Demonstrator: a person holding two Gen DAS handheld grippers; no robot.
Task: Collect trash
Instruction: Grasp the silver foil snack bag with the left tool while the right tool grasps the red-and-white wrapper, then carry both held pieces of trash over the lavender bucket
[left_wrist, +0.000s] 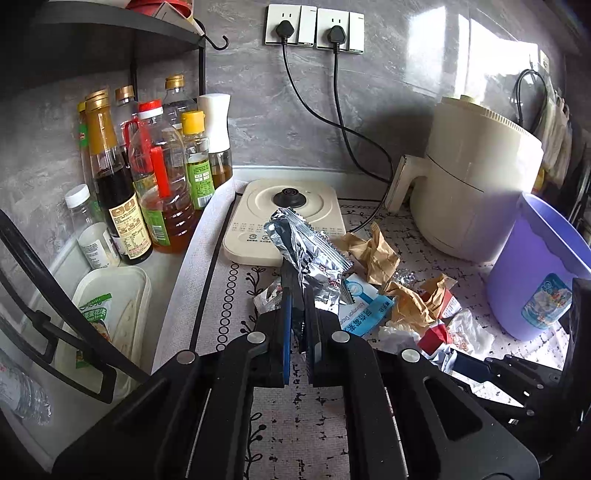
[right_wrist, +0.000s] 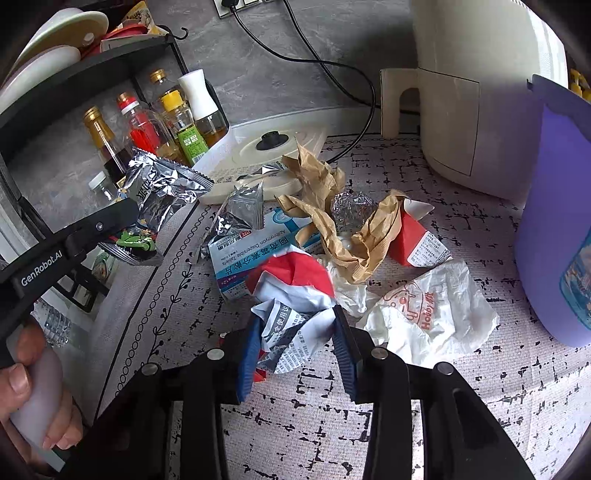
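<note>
Nearest the purple bin (right_wrist: 554, 221), on the patterned mat (right_wrist: 406, 424), the right gripper (right_wrist: 295, 343) has its blue pads on either side of a crumpled red-and-white printed paper (right_wrist: 291, 295); the jaws sit partly apart with the wad filling the gap, so the pads appear to be pressing on it. Left of the bin and farther from it, the left gripper (left_wrist: 298, 295) is clamped on a silver foil wrapper (left_wrist: 306, 254), held clear above the mat.

The likely trouble lies in the right grip: the paper is loose and springy, and a pinch that catches only an outer fold could let it slip out on the way to the bin. The white printed wrapper (right_wrist: 432, 314) lies just beside it, between the paper and the bin, and might be dragged along or swept off the mat. The foil wrapper hangs long and floppy, so it could snag on the rim of the bin when it is dropped in.

Between the two grippers, left of the bin, lies the rest of the pile: a blue medicine box (right_wrist: 258, 243), brown crumpled paper (right_wrist: 332, 229), a red carton (right_wrist: 417, 240). Behind the bin stands a cream air fryer (left_wrist: 476, 184); farther left a kettle base (left_wrist: 284, 221) and sauce bottles (left_wrist: 147, 177).
</note>
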